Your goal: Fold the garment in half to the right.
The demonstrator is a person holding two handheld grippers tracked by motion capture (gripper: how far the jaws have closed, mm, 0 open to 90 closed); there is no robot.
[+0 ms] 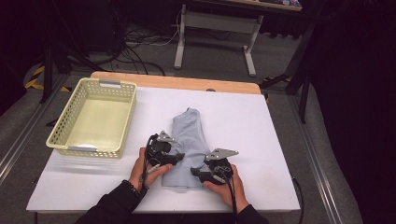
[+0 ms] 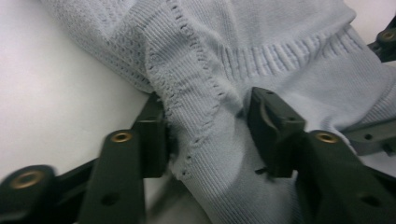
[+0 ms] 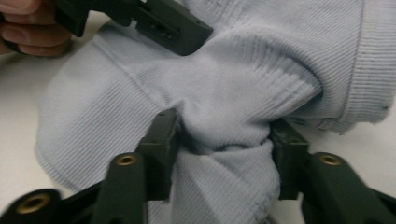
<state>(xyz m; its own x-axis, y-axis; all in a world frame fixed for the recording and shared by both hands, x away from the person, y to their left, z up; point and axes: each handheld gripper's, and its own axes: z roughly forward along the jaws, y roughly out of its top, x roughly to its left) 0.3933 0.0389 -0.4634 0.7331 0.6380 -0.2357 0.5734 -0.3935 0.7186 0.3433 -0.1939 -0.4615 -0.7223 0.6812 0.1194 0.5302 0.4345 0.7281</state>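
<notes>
Step in hand: I judge this a fold of the pale blue knit garment (image 1: 189, 140); I have it gripped at its near end with both tools, ready to lift.

Left gripper (image 1: 180, 156): clamped on a bunched ridge of knit at the garment's near-left edge. In the left gripper view (image 2: 205, 126) the cloth is pinched between both jaws, the openwork seam running up through the gap.

Right gripper (image 1: 195, 172): clamped on a gathered fold at the near-right. In the right gripper view (image 3: 219, 133) the knit bulges up between the jaws, ribbed hem to the right.

Garment, place: flat on the white table (image 1: 261, 135), middle of the board, at about 3 o'clock from the yellow basket (image 1: 60, 135) and apart from it.

Long axis: runs 6 to 12 o'clock in the high view, leaning slightly toward 11; narrower far end at 12, wider near end at 6 under my hands.

Pointing: the tapered end points away from me, toward the wooden table edge (image 1: 177, 81).

Next move, my judgement: raise both pinches together, level with each other, and carry the near end toward 12 o'clock so it lays over the far half. Calls for even height on both sides and no slack between the grips.

Risk: thick bunches may slip out of a jaw, or the lower layer may drag along.

Basket: empty as far as I can see.
</notes>
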